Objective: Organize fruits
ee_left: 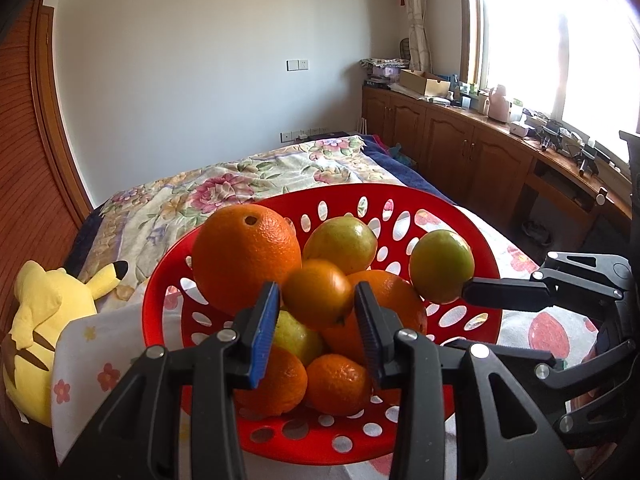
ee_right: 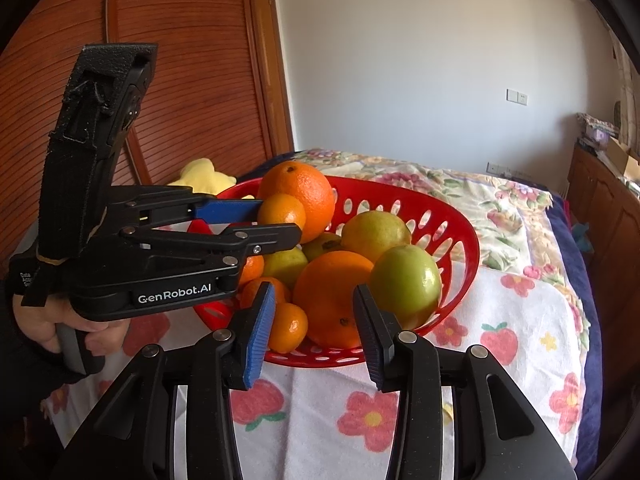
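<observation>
**Red basket piled with citrus on the bed**

Oranges, tangerines and green-yellow lemons fill the red perforated basket [ee_left: 472,236] on the flowery bedspread [ee_right: 500,320]. Left gripper [ee_left: 316,320] straddles a small tangerine [ee_left: 318,294], jaws released; right gripper [ee_right: 314,320] likewise released.

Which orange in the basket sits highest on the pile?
The big navel orange at the basket's left rear. It tops the heap, its navel dimple facing up; the other large orange lies lower, amid smaller fruit.
</observation>
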A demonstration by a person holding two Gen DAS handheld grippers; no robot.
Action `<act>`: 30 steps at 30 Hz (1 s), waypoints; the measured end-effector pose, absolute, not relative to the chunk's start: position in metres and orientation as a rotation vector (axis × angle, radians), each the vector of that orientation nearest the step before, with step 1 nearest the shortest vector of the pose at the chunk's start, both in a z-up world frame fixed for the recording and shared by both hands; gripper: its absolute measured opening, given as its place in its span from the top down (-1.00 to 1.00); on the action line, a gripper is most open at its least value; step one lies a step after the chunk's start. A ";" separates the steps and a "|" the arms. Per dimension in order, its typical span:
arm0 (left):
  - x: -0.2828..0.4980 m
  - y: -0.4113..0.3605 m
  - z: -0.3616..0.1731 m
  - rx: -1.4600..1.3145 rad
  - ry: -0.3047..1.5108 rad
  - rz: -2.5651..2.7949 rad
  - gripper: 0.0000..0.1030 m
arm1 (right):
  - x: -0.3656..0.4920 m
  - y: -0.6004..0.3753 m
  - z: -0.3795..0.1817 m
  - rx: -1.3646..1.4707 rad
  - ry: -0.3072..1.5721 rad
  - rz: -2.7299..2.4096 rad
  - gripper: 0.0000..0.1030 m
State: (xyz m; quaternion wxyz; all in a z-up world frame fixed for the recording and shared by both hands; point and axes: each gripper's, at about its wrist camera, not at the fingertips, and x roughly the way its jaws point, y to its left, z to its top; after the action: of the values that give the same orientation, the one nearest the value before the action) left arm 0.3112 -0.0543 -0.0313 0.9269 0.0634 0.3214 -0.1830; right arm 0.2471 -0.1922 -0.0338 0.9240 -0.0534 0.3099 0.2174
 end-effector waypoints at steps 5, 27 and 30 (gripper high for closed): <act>0.311 -0.052 -0.033 0.114 0.663 -0.367 0.07 | 0.247 -0.191 -0.035 -0.106 0.633 0.446 0.21; 0.241 -0.026 -0.026 0.100 0.588 -0.294 -0.08 | 0.199 -0.189 -0.028 -0.056 0.597 0.362 0.21; 0.224 -0.022 -0.016 0.094 0.565 -0.290 -0.14 | 0.186 -0.187 -0.019 -0.061 0.579 0.354 0.21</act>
State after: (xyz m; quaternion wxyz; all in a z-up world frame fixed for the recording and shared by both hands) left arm 0.2243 -0.0223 -0.0162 0.9490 0.0463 0.2774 -0.1427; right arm 0.1865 -0.1865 -0.0194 0.9424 -0.0299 0.2841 0.1738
